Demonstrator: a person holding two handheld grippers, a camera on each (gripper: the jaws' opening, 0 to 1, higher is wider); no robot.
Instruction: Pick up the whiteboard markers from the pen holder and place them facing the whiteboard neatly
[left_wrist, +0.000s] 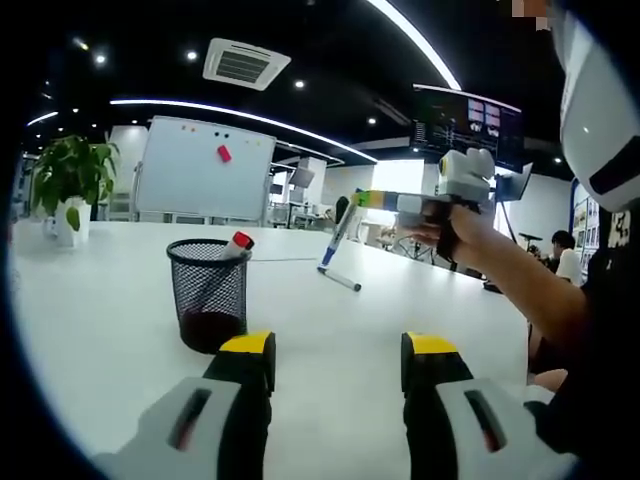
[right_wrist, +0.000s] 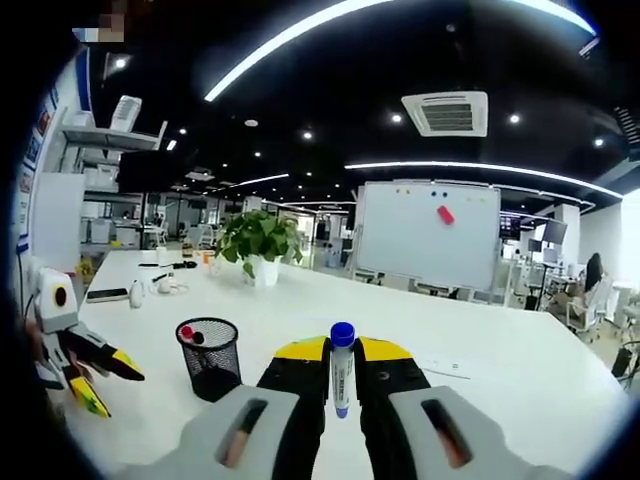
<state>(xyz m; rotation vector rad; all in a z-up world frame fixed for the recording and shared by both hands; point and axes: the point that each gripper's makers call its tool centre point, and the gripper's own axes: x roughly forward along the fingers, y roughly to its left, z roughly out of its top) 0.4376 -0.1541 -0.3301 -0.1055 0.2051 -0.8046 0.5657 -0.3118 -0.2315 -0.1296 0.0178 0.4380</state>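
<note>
A black mesh pen holder (left_wrist: 210, 292) stands on the white table (left_wrist: 100, 330), with a red-capped marker (left_wrist: 238, 243) sticking out of it. My left gripper (left_wrist: 340, 350) is open just in front of the holder, nothing between its yellow tips. My right gripper (left_wrist: 358, 200) comes in from the right, shut on a blue-capped marker (left_wrist: 336, 238) that hangs tip-down over another marker (left_wrist: 341, 280) lying on the table. In the right gripper view the blue-capped marker (right_wrist: 342, 372) stands upright in my right gripper (right_wrist: 342, 385). To its left are the holder (right_wrist: 210, 360) and the left gripper (right_wrist: 112, 388).
A whiteboard (left_wrist: 205, 168) (right_wrist: 428, 235) stands beyond the table's far edge. A potted plant (left_wrist: 72, 185) (right_wrist: 258, 240) sits on the table near small items (right_wrist: 150, 285). A person's arm (left_wrist: 520, 290) reaches in from the right. Office chairs and desks stand behind.
</note>
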